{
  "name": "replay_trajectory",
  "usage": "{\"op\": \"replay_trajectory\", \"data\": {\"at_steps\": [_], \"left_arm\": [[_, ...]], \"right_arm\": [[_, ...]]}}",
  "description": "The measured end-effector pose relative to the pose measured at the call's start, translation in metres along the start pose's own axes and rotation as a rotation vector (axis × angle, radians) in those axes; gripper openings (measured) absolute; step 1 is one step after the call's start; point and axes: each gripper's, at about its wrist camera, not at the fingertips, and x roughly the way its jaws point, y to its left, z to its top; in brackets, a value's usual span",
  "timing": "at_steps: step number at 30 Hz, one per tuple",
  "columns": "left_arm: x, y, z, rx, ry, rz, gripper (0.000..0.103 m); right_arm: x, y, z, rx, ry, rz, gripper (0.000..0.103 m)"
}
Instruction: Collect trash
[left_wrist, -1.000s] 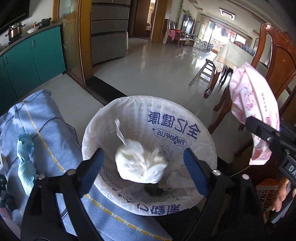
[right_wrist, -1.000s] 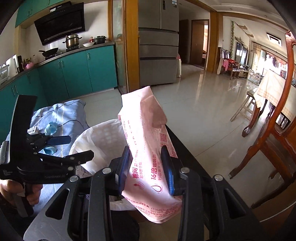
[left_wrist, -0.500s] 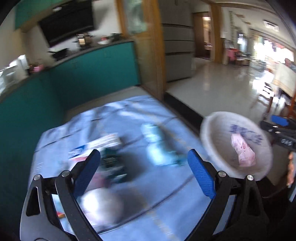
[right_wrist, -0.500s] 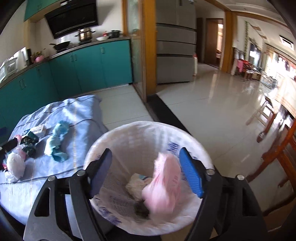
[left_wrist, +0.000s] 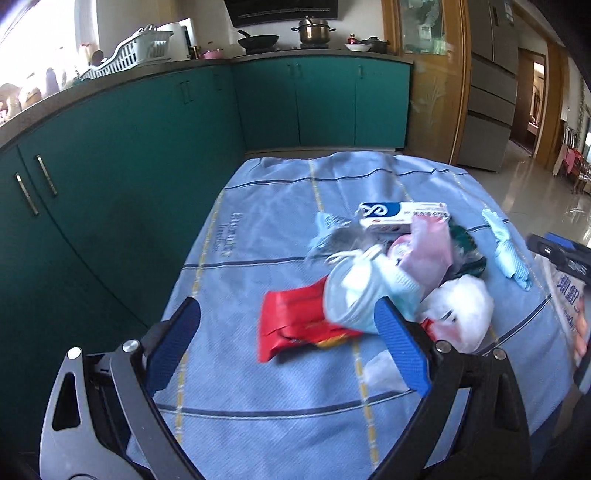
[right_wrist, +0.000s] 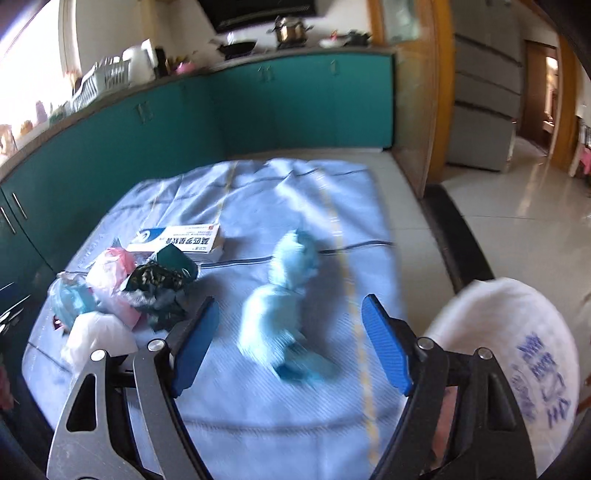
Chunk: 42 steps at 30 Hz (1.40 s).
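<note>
Both grippers have swung away from the lined bin to the blue cloth. Left gripper gapes empty over the trash pile; right gripper, its pink packet dropped, is opening over the blue glove, untouched.

The right claw is opening, nothing between its blue pads, above a crumpled light-blue cloth on the blue checked tabletop; a white plastic-lined bin stands just right.
</note>
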Motion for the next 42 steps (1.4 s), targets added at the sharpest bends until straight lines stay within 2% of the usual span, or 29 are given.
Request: {"op": "replay_trajectory", "data": {"at_steps": [2, 4, 6, 7, 8, 11, 14, 18, 20, 21, 22, 23, 24, 27, 31, 34, 36, 39, 42], "left_arm": [[0.001, 0.007, -0.006, -0.005, 0.009, 0.004, 0.095], [0.006, 0.012, -0.01, -0.021, 0.034, -0.004, 0.095], [0.014, 0.016, -0.011, -0.035, 0.05, -0.021, 0.095], [0.015, 0.017, -0.012, -0.041, 0.054, -0.036, 0.095], [0.017, 0.015, -0.012, -0.044, 0.055, -0.056, 0.095], [0.02, 0.004, -0.009, -0.023, 0.045, -0.097, 0.095], [0.028, -0.013, -0.001, 0.011, 0.033, -0.112, 0.095], [0.042, -0.027, 0.009, 0.004, 0.053, -0.154, 0.095], [0.05, -0.032, 0.012, -0.006, 0.069, -0.17, 0.089], [0.054, -0.035, 0.013, -0.009, 0.081, -0.175, 0.072], [0.06, -0.036, 0.013, -0.01, 0.102, -0.186, 0.046], [0.067, -0.037, 0.012, -0.021, 0.142, -0.208, 0.037], [0.071, -0.036, 0.01, -0.037, 0.164, -0.223, 0.036], [0.066, -0.03, 0.003, -0.056, 0.16, -0.252, 0.026], [0.025, -0.019, 0.002, -0.046, 0.086, -0.239, 0.024], [-0.01, -0.014, 0.0, -0.033, 0.037, -0.271, 0.025], [-0.032, -0.021, -0.005, 0.015, 0.015, -0.303, 0.026], [-0.049, -0.04, -0.018, 0.098, 0.027, -0.319, 0.028], [-0.044, -0.056, -0.036, 0.141, 0.065, -0.33, 0.03]], "right_arm": [[0.023, 0.012, 0.005, -0.026, 0.035, -0.026, 0.078], [0.043, 0.022, 0.005, -0.047, 0.077, -0.045, 0.072], [0.054, 0.028, 0.003, -0.057, 0.109, -0.044, 0.052], [0.056, 0.029, 0.001, -0.057, 0.119, -0.039, 0.046], [0.057, 0.03, -0.003, -0.057, 0.129, -0.026, 0.036], [0.042, 0.028, -0.013, -0.042, 0.119, 0.005, 0.035], [0.018, 0.025, -0.024, -0.034, 0.099, 0.031, 0.035], [-0.013, 0.025, -0.048, -0.046, 0.1, 0.057, 0.035], [-0.024, 0.026, -0.062, -0.053, 0.107, 0.051, 0.038], [-0.028, 0.028, -0.067, -0.058, 0.109, 0.05, 0.04], [-0.031, 0.029, -0.072, -0.063, 0.11, 0.049, 0.042], [-0.035, 0.03, -0.076, -0.068, 0.109, 0.044, 0.045], [-0.038, 0.03, -0.079, -0.072, 0.107, 0.039, 0.046], [-0.043, 0.033, -0.084, -0.089, 0.097, 0.031, 0.046], [-0.051, 0.035, -0.085, -0.106, 0.078, 0.019, 0.049], [-0.059, 0.034, -0.083, -0.103, 0.056, 0.014, 0.06], [-0.062, 0.034, -0.081, -0.105, 0.04, 0.015, 0.066], [-0.057, 0.034, -0.076, -0.109, 0.026, 0.009, 0.072], [-0.04, 0.037, -0.068, -0.1, 0.04, 0.012, 0.072]]}}
